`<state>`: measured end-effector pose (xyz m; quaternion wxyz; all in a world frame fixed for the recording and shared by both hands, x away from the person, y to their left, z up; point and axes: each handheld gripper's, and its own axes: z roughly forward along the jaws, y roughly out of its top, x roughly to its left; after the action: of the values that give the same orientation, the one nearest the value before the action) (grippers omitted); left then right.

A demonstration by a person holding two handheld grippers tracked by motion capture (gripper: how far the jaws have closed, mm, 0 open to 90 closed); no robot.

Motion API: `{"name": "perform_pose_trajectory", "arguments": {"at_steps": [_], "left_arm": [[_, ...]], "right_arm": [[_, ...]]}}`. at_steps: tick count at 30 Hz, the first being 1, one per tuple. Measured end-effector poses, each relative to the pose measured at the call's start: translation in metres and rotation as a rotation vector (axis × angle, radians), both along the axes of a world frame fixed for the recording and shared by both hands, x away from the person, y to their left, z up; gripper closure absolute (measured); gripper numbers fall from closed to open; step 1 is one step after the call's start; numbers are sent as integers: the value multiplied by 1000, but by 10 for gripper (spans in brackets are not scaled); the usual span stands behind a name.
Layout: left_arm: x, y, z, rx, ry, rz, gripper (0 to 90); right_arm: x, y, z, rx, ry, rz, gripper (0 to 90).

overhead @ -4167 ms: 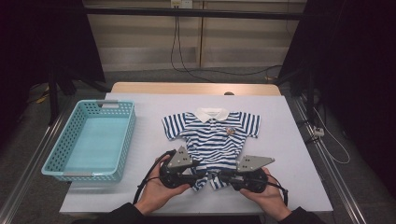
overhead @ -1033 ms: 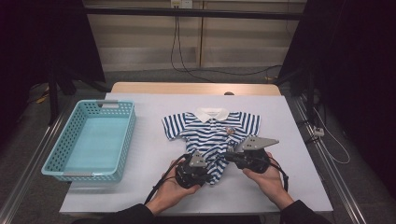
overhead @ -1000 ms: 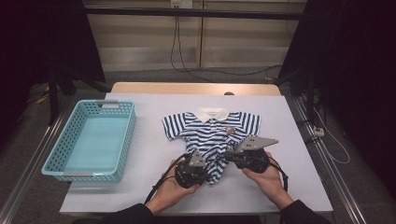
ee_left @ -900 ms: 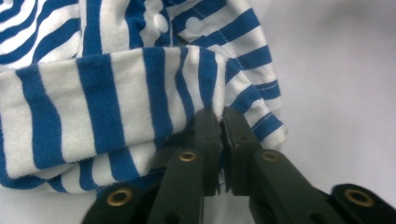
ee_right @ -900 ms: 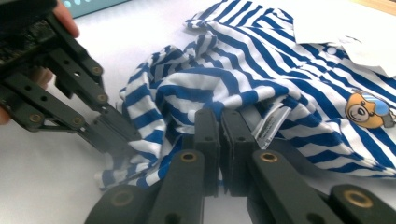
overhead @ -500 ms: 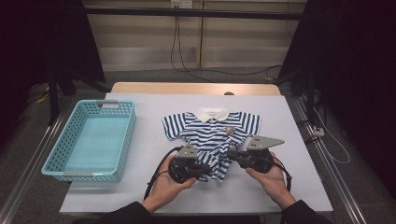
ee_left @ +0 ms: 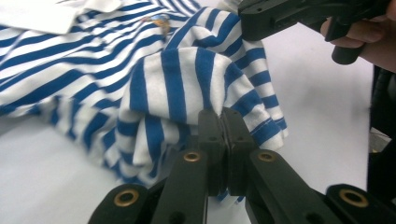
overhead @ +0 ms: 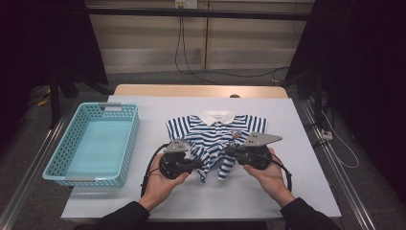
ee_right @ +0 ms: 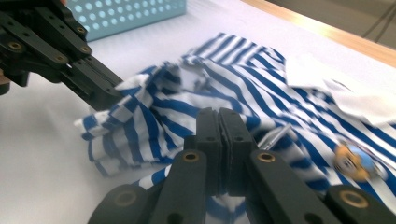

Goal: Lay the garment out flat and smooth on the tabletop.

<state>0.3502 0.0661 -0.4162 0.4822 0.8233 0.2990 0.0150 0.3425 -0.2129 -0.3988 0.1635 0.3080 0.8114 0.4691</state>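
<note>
Basket (overhead: 93, 143): turquoise, perforated, sitting at the 9 o'clock side of the desk (overhead: 297, 143), well apart from the shirt; its wall is also showing at 11 o'clock in the right gripper view (ee_right: 135, 14).

Left gripper (overhead: 195, 165): black, lying in the person's left hand (overhead: 160, 184) at about 7 o'clock of the desk, pointing toward 3 o'clock. Its jaws are standing pressed together and are pinching a fold of the shirt's hem; in the left gripper view (ee_left: 223, 114) striped cloth is bunching up over the jaw tips. A cable is looping from it toward the desk's near edge.

Shirt (overhead: 215, 139): blue-and-white striped, white collar (overhead: 216, 116) pointing to 12 o'clock, lying at the middle of the desk. Its upper part is lying flat; its lower hem is gathering into two lifted corners, one at each gripper. A small cartoon badge (ee_right: 357, 163) is showing on the chest. In the left gripper view (ee_left: 177, 84) the cloth is hanging in a crumpled hump.

Right gripper (overhead: 231, 151): black, grey plate on top, lying in the right hand (overhead: 268, 175) at about 5 o'clock, pointing toward 9 o'clock. Its jaws are closed together too, gripping the other hem corner; in the right gripper view (ee_right: 219, 116) the cloth is lying against the jaw tips.
</note>
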Motion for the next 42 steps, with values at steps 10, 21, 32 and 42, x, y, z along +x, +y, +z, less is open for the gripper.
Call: {"name": "perform_pose_trajectory", "arguments": {"at_steps": [10,21,32,42], "left_arm": [[11,15,-21,101,35,54,880],[15,14,-34,165,58,69,870],[16,15,-33,139,55,57,824],[9,15,-22,71,31,56,646]], "right_arm": [[17,25,-26,-56,62,41,819],[2,1,-21,-25,65,24,610],[-11,-42,-30,-28,93,-60,704],[5,-24,-48,-99,135,-54,711]]}}
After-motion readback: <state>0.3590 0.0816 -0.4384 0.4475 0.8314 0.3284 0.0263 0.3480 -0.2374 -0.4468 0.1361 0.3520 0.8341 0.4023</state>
